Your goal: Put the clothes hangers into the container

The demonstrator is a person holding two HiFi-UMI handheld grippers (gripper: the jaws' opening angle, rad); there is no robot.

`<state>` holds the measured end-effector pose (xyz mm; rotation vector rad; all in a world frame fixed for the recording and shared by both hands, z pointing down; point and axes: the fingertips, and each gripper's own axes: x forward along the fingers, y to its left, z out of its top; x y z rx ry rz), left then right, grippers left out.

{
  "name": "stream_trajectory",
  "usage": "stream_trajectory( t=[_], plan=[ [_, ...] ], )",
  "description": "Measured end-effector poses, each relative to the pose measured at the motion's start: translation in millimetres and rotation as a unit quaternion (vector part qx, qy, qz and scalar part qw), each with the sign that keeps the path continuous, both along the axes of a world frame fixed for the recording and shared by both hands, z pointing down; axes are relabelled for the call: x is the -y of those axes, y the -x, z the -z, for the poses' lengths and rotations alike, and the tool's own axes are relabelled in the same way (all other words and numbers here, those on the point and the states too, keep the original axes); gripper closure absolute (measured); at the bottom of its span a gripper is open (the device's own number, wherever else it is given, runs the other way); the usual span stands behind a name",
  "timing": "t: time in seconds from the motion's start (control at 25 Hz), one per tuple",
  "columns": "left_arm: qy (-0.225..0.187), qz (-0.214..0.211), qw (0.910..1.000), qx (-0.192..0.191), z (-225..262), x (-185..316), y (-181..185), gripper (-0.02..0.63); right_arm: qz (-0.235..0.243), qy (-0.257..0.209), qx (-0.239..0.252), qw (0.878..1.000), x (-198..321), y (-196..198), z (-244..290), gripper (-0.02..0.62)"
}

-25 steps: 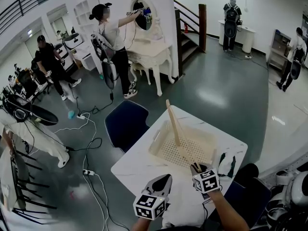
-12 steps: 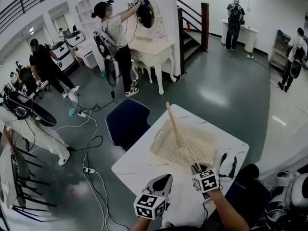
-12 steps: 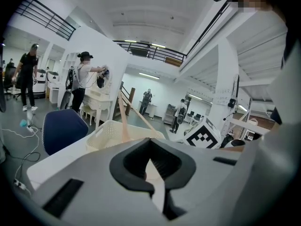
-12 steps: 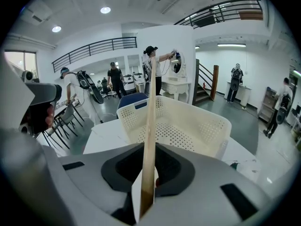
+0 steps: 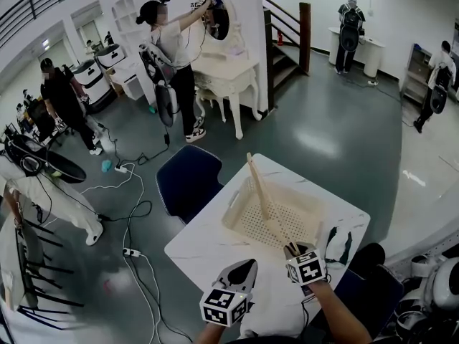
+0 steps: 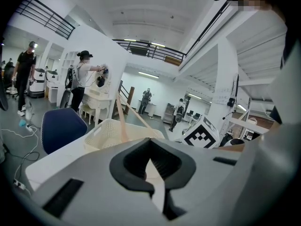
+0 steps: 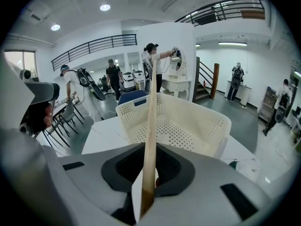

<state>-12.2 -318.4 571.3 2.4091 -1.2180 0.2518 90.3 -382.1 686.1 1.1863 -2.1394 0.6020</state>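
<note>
Table (image 5: 204, 249) | right gripper (image 5: 292, 248) clamps hanger (image 5: 259, 192) | left gripper (image 5: 246, 266) jaws together, clear in own view

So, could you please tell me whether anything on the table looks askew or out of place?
Only the hanger looks askew. It stands tilted in the basket, its far end poking well above the rim instead of lying flat inside. The right claw is shut on its near end. Nothing looks spilled or damaged.
</note>
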Motion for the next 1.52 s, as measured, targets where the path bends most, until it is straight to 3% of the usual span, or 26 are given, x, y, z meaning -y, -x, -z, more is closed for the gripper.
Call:
stream_trajectory(
  t=[0.24, 0.44, 1.16, 1.52],
  plan=[
    [0.003, -0.002, 1.0, 0.0, 1.0, 0.4, -1.0, 0.603, 0.007, 0.019, -0.011, 1.0, -1.2, 0.1, -5.1, 0.531],
    [0.002, -0.001, 1.0, -0.001, 3.9, 1.5, 2.3, 0.603, 0.001, -0.002, -0.01, 1.0, 6.2, 1.7, 6.4, 0.532],
    [-0.001, -0.002, 1.0, -0.003, 2.7, -1.9, -4.8, 0.603, -0.012, -0.002, -0.032, 0.999, 9.2, -12.0, 0.0, 0.529],
    [-0.005, -0.006, 0.9999, -0.007, 8.6, -3.7, -9.8, 0.603, -0.016, -0.005, -0.058, 0.998, 11.8, -23.5, -4.1, 0.494]
  ],
)
